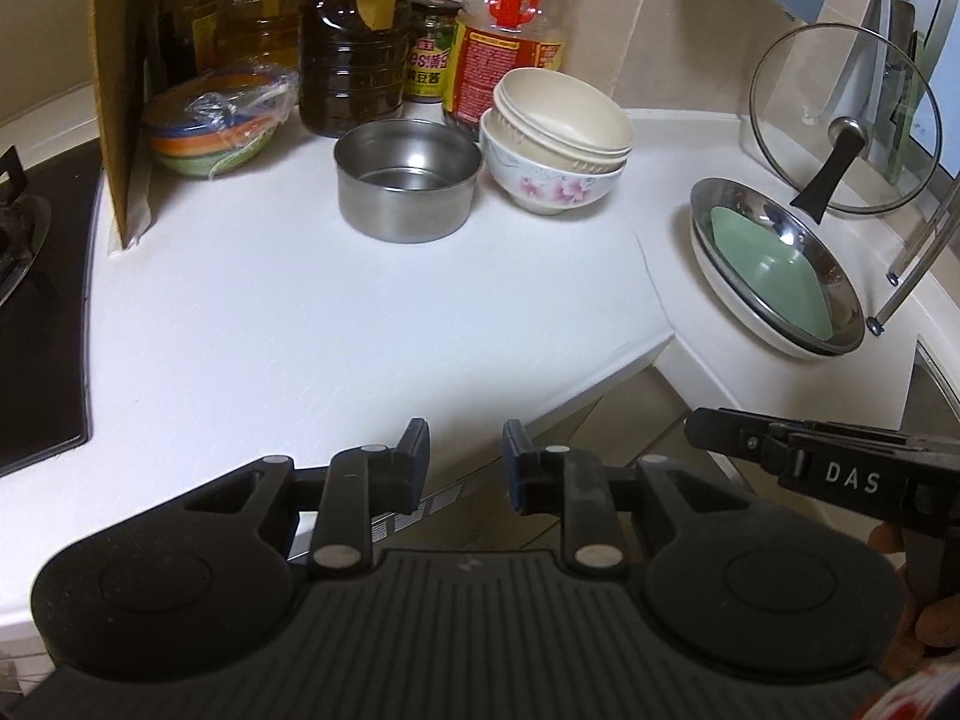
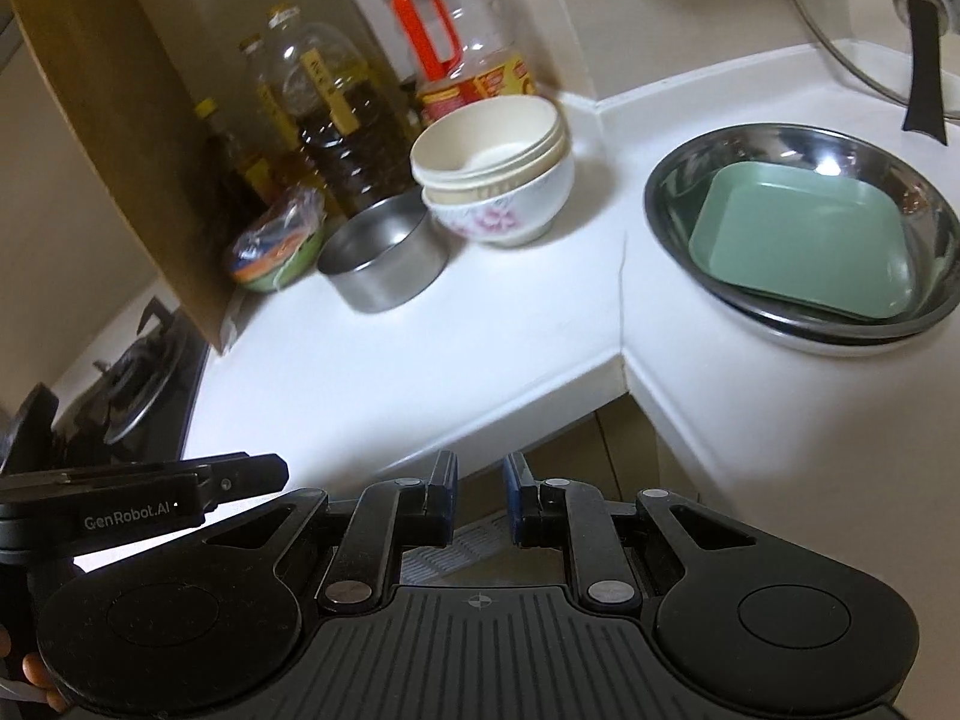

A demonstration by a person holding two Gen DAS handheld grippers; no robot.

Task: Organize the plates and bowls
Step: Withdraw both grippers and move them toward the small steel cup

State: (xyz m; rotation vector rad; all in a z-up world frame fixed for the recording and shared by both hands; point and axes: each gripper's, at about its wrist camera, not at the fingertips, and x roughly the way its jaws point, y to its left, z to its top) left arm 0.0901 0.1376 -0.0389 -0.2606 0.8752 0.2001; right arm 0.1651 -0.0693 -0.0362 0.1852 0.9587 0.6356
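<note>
A steel bowl (image 1: 409,179) (image 2: 384,258) stands at the back of the white counter (image 1: 360,312). Beside it, cream bowls (image 1: 564,114) (image 2: 489,141) are nested in a floral bowl (image 1: 549,183) (image 2: 510,213). To the right, a green square plate (image 1: 774,270) (image 2: 804,246) lies in a steel dish (image 1: 840,276) (image 2: 720,162) on a white plate (image 1: 738,300) (image 2: 840,348). My left gripper (image 1: 466,462) is open and empty at the counter's front edge. My right gripper (image 2: 478,495) is open and empty; it shows side-on in the left wrist view (image 1: 696,429).
Oil and sauce bottles (image 1: 351,60) (image 2: 336,120) line the back wall. Wrapped coloured bowls (image 1: 216,120) (image 2: 276,246) sit by a cardboard sheet (image 1: 117,90) (image 2: 120,138). A gas hob (image 1: 30,276) (image 2: 132,372) is at left. A glass lid (image 1: 840,120) (image 2: 870,18) leans at right.
</note>
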